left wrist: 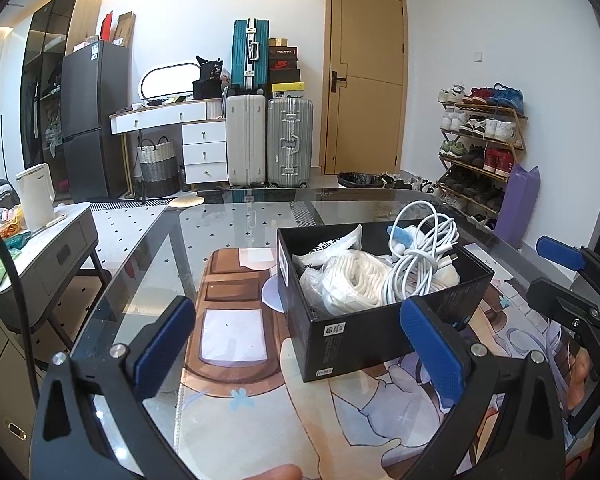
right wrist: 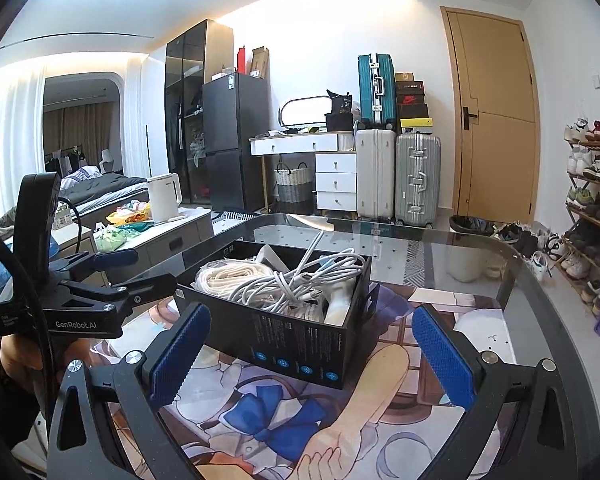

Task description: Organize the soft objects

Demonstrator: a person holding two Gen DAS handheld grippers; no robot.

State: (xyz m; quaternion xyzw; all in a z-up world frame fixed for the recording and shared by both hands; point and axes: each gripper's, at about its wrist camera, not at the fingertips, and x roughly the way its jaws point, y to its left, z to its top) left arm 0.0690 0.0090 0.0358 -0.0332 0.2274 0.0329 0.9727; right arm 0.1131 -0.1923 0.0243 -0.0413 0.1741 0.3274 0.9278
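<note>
A black box [left wrist: 384, 320] stands on the printed mat [left wrist: 236, 360] that covers the near part of the glass desk [left wrist: 172, 248], roughly midway between the desk's left and right edges and set back from its near edge. The soft things are already inside it: a bundle of white cord in a clear bag [left wrist: 350, 280] toward the box's left side, a coil of white cable [left wrist: 420, 256] rising above the rim on the right, and a small blue and white soft piece [left wrist: 400, 238] at the back; what that piece is cannot be told.

The left gripper [left wrist: 300, 344] hangs over the mat at the near left of the box, its blue pads spread wide with nothing between them. The right gripper [right wrist: 312, 354] faces the box's near right corner, jaws likewise wide apart and empty. Neither touches the box or its contents.

No loose soft item shows on the mat or the bare glass, so the gathering step appears finished or nearly so. The cable coil stands proud of the rim and may spring out. The next move probably calls for one gripper to steady the box wall while the other presses the coil down, or for both to take opposite walls and shift the box to its place
</note>
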